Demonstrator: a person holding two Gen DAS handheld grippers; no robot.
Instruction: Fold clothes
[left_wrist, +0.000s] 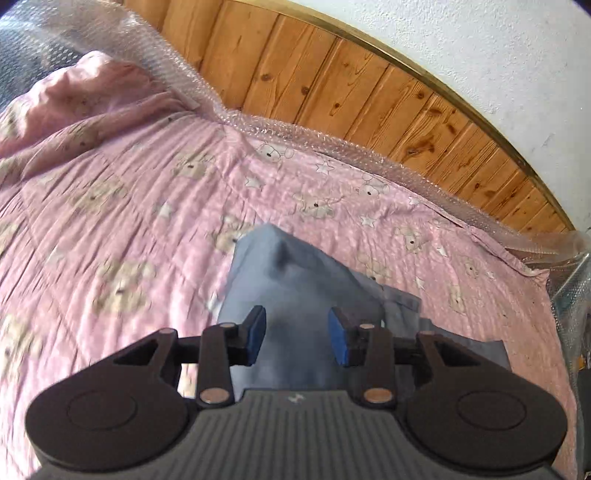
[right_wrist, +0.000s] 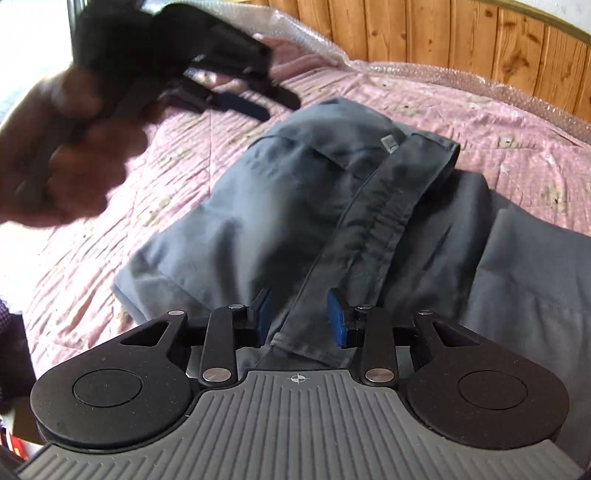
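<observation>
A grey-blue garment (right_wrist: 280, 206) lies partly folded on the pink bed cover (right_wrist: 177, 155), its waistband (right_wrist: 388, 221) running diagonally across it. My right gripper (right_wrist: 300, 317) is open and empty, low over the near end of the waistband. My left gripper (left_wrist: 297, 336) is open and empty above the garment (left_wrist: 295, 280). The left gripper also shows in the right wrist view (right_wrist: 243, 99), blurred, held in a hand above the garment's far left corner.
The pink quilt with bear prints (left_wrist: 129, 206) covers the bed. A pink pillow (left_wrist: 81, 88) lies at the far left. Bubble wrap (left_wrist: 280, 129) lines the wooden headboard (left_wrist: 369, 92). A white wall (left_wrist: 480, 48) rises behind.
</observation>
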